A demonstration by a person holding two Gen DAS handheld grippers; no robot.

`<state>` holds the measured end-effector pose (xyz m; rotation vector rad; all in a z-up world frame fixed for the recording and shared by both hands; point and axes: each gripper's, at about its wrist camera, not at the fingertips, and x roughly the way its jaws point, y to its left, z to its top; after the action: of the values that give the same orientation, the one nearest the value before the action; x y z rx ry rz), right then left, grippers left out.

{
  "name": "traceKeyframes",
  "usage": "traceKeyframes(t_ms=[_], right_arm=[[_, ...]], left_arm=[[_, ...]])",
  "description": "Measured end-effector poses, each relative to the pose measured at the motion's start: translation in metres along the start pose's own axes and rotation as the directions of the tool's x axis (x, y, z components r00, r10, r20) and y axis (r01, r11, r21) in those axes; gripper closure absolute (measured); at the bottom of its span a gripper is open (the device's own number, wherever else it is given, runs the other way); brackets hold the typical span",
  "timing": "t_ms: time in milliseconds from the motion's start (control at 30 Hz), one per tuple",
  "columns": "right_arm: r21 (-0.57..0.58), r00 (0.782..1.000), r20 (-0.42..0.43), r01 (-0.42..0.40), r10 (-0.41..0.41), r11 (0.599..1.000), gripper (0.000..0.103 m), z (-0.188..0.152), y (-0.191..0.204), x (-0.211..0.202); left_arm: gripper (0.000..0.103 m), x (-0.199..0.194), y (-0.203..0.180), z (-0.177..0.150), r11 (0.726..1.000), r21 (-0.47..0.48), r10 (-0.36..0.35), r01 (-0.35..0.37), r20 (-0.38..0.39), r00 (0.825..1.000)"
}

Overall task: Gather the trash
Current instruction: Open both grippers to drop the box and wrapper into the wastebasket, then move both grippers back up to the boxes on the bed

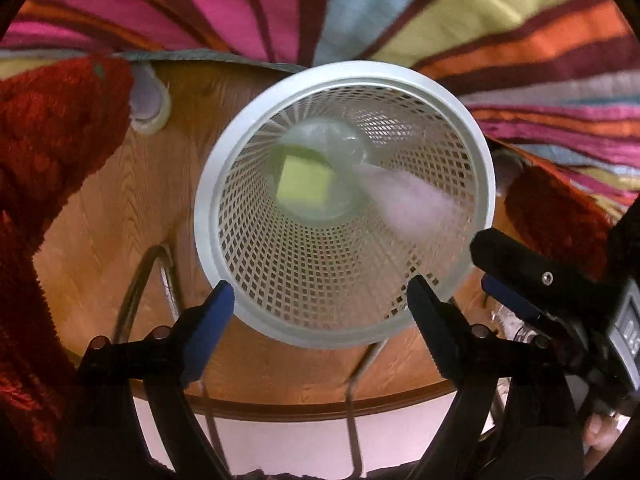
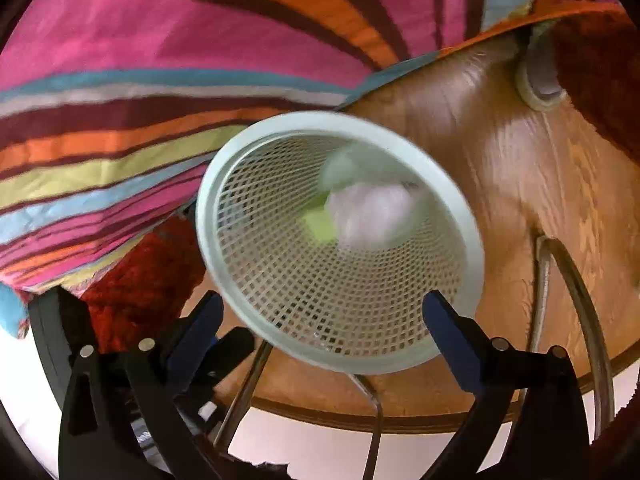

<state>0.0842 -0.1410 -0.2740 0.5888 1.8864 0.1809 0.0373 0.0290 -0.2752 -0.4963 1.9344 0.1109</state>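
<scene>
Gaping wide, left claw (image 1: 320, 300) and right claw (image 2: 324, 312) hold nothing above basket (image 1: 224, 184).

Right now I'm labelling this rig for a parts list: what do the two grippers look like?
Both match. The left gripper has two black, angular plastic fingers tipped with blue pads, and round silver screws sit near the finger bases. The right gripper shows the same black fingers, blue pads and silver screws. Seen from the left wrist, its body carries a small grey panel with a marking too blurred to read.
</scene>
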Motion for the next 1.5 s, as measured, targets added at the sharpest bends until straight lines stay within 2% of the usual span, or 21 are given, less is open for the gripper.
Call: traceKeyframes(t_ms=[200,467,767,933,1000,1033,1100,1133,1200,1233,1267,1300,1333,1400,1433,1467,1500], right_arm=[[0.075,1.0,0.007,-0.019,0.018,0.997,0.008,0.003,-0.014,-0.005],[0.064,1.0,0.024,-0.015,0.013,0.998,0.008,0.0,-0.011,-0.008],[0.007,0.995,0.093,-0.018,0.017,1.0,0.008,-0.007,-0.003,-0.027],[-0.085,0.977,0.207,-0.033,0.05,0.996,0.008,-0.022,0.011,-0.06],[-0.135,0.964,0.261,-0.025,0.06,0.99,0.008,-0.03,0.019,-0.078],[-0.154,0.956,0.288,-0.02,0.065,0.988,0.008,-0.035,0.022,-0.087],[-0.202,0.927,0.366,-0.001,0.076,0.979,0.008,-0.047,0.029,-0.112],[-0.224,0.91,0.407,0.014,0.081,0.974,0.008,-0.052,0.032,-0.123],[-0.28,0.858,0.505,0.056,0.098,0.958,0.008,-0.064,0.04,-0.151],[-0.3,0.828,0.551,0.078,0.106,0.951,0.008,-0.069,0.044,-0.163],[-0.319,0.786,0.607,0.11,0.114,0.941,0.008,-0.074,0.048,-0.177],[-0.332,0.724,0.679,0.153,0.123,0.931,0.008,-0.081,0.054,-0.193],[-0.337,0.66,0.739,0.192,0.133,0.922,0.008,-0.086,0.058,-0.206],[-0.333,0.512,0.844,0.267,0.159,0.904,0.008,-0.098,0.07,-0.232],[-0.342,0.492,0.852,0.27,0.176,0.9,0.008,-0.099,0.072,-0.238],[-0.366,0.483,0.85,0.257,0.21,0.894,0.008,-0.096,0.075,-0.249],[-0.377,0.483,0.847,0.251,0.223,0.891,0.008,-0.094,0.077,-0.255]], left_arm=[[0.014,0.004,-0.001,0.001,1.0,0.003,0.002,-0.002,-0.006,1.0],[0.014,-0.001,-0.003,0.0,1.0,0.019,-0.001,0.001,0.007,1.0],[0.014,-0.025,-0.006,-0.01,0.999,0.045,-0.029,0.024,0.114,0.993],[0.014,-0.053,-0.002,-0.021,0.997,0.05,-0.073,0.063,0.227,0.971],[0.014,-0.072,-0.002,-0.029,0.995,0.07,-0.092,0.074,0.296,0.951],[0.014,-0.084,-0.003,-0.034,0.994,0.081,-0.097,0.073,0.346,0.933],[0.014,-0.116,-0.006,-0.048,0.989,0.135,-0.121,0.064,0.474,0.872],[0.014,-0.132,-0.01,-0.056,0.984,0.174,-0.132,0.044,0.533,0.836],[0.014,-0.156,-0.018,-0.066,0.973,0.23,-0.14,-0.007,0.616,0.775],[0.014,-0.166,-0.022,-0.071,0.968,0.248,-0.141,-0.035,0.653,0.744],[0.014,-0.176,-0.025,-0.075,0.962,0.266,-0.146,-0.059,0.686,0.712],[0.014,-0.185,-0.029,-0.077,0.957,0.281,-0.156,-0.073,0.71,0.687],[0.014,-0.192,-0.032,-0.078,0.952,0.296,-0.17,-0.079,0.725,0.668],[0.014,-0.205,-0.038,-0.078,0.943,0.324,-0.199,-0.081,0.74,0.643],[0.014,-0.21,-0.039,-0.077,0.939,0.335,-0.21,-0.082,0.746,0.632],[0.014,-0.217,-0.042,-0.075,0.933,0.349,-0.225,-0.085,0.752,0.619],[0.014,-0.223,-0.046,-0.073,0.929,0.36,-0.235,-0.09,0.759,0.608]])
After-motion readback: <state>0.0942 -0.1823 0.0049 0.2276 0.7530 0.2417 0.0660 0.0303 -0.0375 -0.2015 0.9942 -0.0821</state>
